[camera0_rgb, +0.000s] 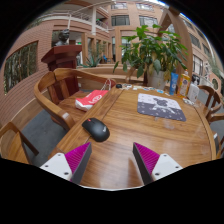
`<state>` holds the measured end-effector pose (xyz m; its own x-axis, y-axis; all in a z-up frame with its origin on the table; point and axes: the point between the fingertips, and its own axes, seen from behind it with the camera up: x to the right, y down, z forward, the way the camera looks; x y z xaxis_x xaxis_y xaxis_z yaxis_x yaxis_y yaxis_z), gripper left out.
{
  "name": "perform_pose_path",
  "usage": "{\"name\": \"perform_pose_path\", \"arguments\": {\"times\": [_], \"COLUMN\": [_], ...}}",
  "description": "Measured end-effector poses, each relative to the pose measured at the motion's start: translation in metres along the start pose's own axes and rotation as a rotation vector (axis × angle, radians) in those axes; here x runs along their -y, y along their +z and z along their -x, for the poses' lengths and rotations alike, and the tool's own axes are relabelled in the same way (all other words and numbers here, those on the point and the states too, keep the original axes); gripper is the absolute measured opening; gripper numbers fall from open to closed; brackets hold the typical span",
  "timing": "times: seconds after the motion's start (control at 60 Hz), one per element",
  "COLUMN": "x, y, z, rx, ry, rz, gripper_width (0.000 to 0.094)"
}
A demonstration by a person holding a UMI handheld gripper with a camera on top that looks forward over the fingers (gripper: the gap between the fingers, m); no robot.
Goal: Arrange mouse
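Note:
A black computer mouse [96, 129] lies on the round wooden table [125, 135], just ahead of my left finger. A dark patterned mouse mat [161, 106] lies farther off, ahead and to the right, near the table's far side. My gripper [111, 160] is open and empty, its two fingers with magenta pads [79, 157] spread wide over bare wood. Nothing stands between them.
A red and white book or packet [91, 98] lies at the table's left edge. A potted plant [152, 55] and bottles [179, 84] stand at the far side. Wooden chairs [55, 92] ring the table; one with a grey cushion [40, 131] is at the left.

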<state>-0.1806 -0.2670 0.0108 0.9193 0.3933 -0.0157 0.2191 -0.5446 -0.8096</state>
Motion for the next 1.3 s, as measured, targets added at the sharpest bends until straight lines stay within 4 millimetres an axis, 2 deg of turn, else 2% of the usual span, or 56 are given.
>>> {"name": "perform_pose_path", "arguments": {"times": [0.15, 0.267, 0.433, 0.55, 0.633, 0.85, 0.933, 1.017, 1.083, 1.133, 1.217, 1.267, 1.3], "x": [0.015, 0.025, 0.041, 0.049, 0.052, 0.056, 0.060, 0.096, 0.150, 0.196, 0.270, 0.297, 0.309], "y": [0.049, 0.075, 0.099, 0.111, 0.116, 0.120, 0.118, 0.103, 0.080, 0.058, 0.028, 0.020, 0.022], "z": [0.026, 0.034, 0.028, 0.028, 0.036, 0.038, 0.039, 0.043, 0.045, 0.037, 0.005, -0.027, -0.050], "rx": [0.036, 0.042, 0.016, 0.025, 0.042, 0.033, 0.040, 0.074, 0.118, 0.140, 0.124, 0.087, 0.055], "ry": [-0.042, -0.069, -0.051, -0.028, -0.031, -0.006, -0.016, -0.005, 0.014, 0.023, 0.026, 0.026, 0.034], "rz": [0.010, 0.004, 0.003, 0.004, 0.000, 0.000, -0.004, -0.078, -0.181, -0.271, -0.416, -0.476, -0.495], "gripper_width": [0.0855, 0.0861, 0.0834, 0.0688, 0.0474, 0.0345, 0.0336, 0.0337, 0.0337, 0.0338, 0.0338, 0.0337, 0.0336]}}
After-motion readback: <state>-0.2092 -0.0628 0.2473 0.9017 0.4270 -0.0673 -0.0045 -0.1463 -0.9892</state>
